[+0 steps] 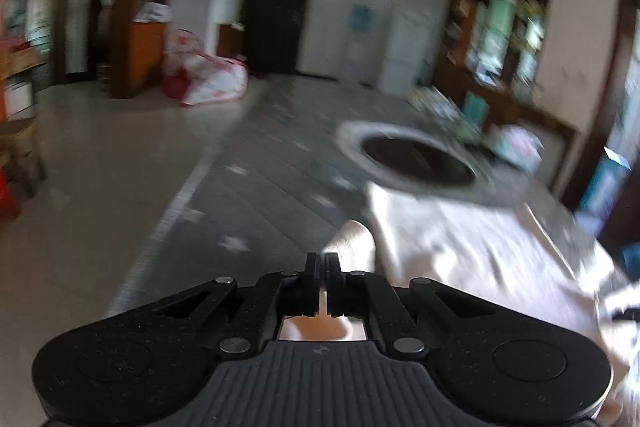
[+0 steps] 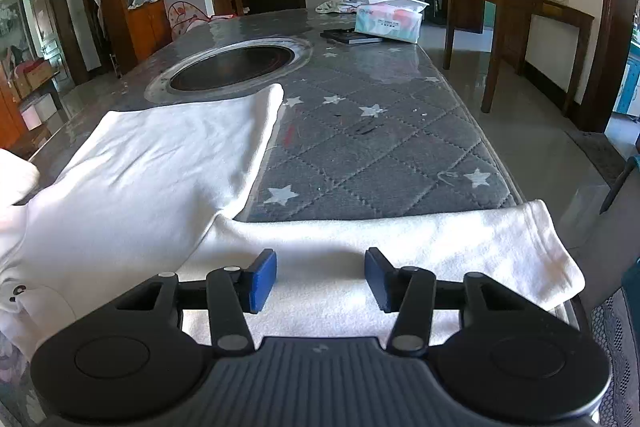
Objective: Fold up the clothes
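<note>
A white garment [image 2: 160, 163] lies spread on the near left of the grey star-quilted table cover [image 2: 380, 155], and one sleeve [image 2: 440, 247] stretches to the right along the near edge. My right gripper [image 2: 320, 279] hovers just above that sleeve, open, with nothing between its blue pads [image 2: 262, 281]. In the blurred left wrist view, my left gripper [image 1: 324, 263] is shut, and a fold of the white garment [image 1: 480, 247] is pinched between its fingers and bulges just beyond the tips.
A round dark recess with a metal rim [image 2: 232, 63] sits in the table beyond the garment. A tissue pack [image 2: 388, 19], a flat dark object [image 2: 344, 35] and a heap of cloth [image 2: 344, 1] lie at the far end. A wooden side table [image 2: 520, 11] stands to the right.
</note>
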